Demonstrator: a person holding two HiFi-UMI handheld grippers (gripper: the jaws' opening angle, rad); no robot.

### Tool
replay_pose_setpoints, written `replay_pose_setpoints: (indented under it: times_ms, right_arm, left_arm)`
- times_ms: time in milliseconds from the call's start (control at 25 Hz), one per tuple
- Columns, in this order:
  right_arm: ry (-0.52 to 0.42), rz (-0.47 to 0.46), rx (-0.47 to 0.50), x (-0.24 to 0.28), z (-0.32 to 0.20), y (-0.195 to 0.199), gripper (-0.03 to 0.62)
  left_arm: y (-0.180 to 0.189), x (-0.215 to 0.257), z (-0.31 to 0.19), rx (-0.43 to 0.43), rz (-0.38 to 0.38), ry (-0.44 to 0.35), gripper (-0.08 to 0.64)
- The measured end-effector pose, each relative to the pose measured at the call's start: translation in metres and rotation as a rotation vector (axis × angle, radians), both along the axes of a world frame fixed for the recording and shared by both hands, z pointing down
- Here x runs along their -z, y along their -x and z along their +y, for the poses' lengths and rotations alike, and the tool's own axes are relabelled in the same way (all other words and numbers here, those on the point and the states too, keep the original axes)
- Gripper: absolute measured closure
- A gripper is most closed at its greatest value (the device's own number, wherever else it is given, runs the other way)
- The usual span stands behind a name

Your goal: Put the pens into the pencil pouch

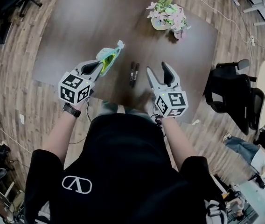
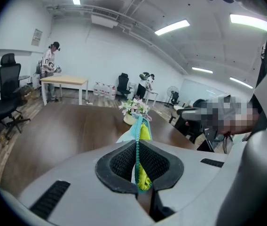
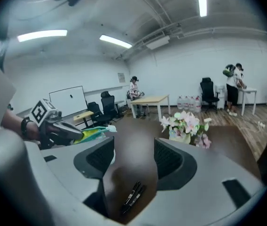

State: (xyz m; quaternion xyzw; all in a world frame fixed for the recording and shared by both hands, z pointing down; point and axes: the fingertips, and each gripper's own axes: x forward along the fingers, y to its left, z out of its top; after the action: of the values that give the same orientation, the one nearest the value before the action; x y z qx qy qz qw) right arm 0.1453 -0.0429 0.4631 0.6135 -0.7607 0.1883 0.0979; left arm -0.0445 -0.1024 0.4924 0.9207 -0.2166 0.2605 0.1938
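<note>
Pens (image 1: 133, 73) lie just left of the released right gripper (image 1: 157, 69), parallel to its jaws; left gripper (image 1: 98, 66) clenches the pencil pouch (image 1: 110, 56)

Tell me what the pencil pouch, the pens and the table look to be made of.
Pencil pouch: soft fabric, yellow-green, with a teal zipper tape; it folds limply.
Pens: dark, probably plastic, too small to be sure.
Table: dark brown low-sheen top, wood or laminate; I can't tell which.

Under ceiling strip lights (image 2: 172, 27), white walls (image 2: 100, 55) enclose a wood-plank floor (image 1: 20, 92) with black office chairs (image 1: 226, 90).
</note>
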Motion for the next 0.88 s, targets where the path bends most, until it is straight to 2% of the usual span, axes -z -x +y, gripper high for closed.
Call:
replay_pose_setpoints:
  times_ms: [200, 360, 720, 880]
  right_arm:
    - [0.312, -0.093, -0.002, -0.074, -0.014, -0.002, 0.342]
    - [0.5, -0.132, -0.011, -0.127, -0.023, -0.001, 0.342]
    - [0.839, -0.108, -0.035, -0.231, -0.023, 0.011, 0.348]
    - [0.941, -0.104, -0.065, -0.258, -0.016, 0.009, 0.374]
  left_arm:
    - [0.012, -0.004, 0.001, 0.023, 0.024, 0.018, 0.545]
    - [0.017, -0.007, 0.001, 0.032, 0.034, 0.027, 0.545]
    - [0.031, -0.012, 0.002, 0.059, 0.055, 0.036, 0.545]
    - [0.036, -0.01, 0.0, 0.068, 0.061, 0.03, 0.545]
